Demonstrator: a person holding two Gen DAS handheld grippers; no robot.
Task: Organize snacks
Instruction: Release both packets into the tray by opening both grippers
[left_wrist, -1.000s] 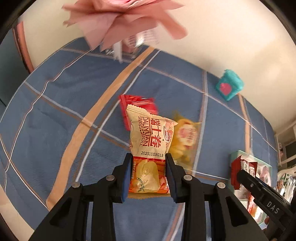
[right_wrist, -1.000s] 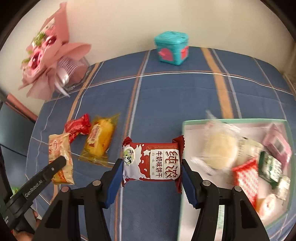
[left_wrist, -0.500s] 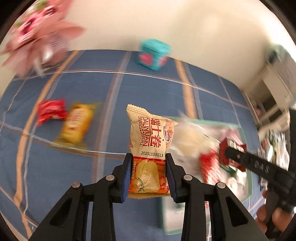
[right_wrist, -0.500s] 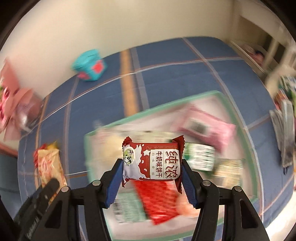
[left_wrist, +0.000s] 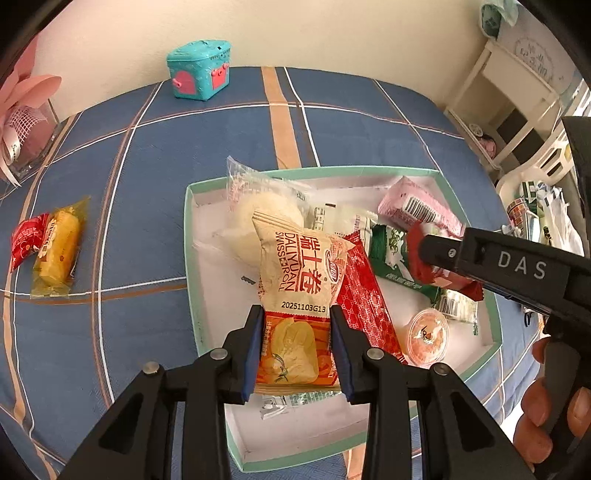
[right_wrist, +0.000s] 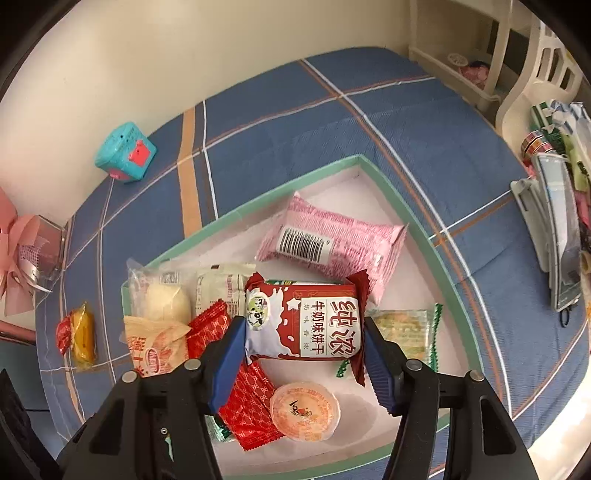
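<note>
My left gripper (left_wrist: 297, 349) is shut on a cream Swiss-roll packet (left_wrist: 299, 280) and holds it above the green-rimmed white tray (left_wrist: 190, 258). My right gripper (right_wrist: 304, 356) is shut on a red-and-white milk biscuit packet (right_wrist: 306, 325) above the same tray (right_wrist: 436, 266). The tray holds several snacks: a pink packet (right_wrist: 332, 243), a red wafer packet (right_wrist: 251, 402), a jelly cup (right_wrist: 304, 410) and a clear-wrapped bun (right_wrist: 162, 302). A yellow cake packet (left_wrist: 57, 249) and a red candy packet (left_wrist: 24, 240) lie on the blue cloth left of the tray.
A teal toy chest (left_wrist: 199, 68) stands at the back near the wall. A pink bouquet in a clear box (left_wrist: 22, 122) is at the far left. A cream shelf and chair (right_wrist: 517, 55) with clutter stand past the table's right edge.
Both grippers have swung right from the open cloth to above the tray, each still holding its packet. The yellow and red packets on the cloth have not moved.
</note>
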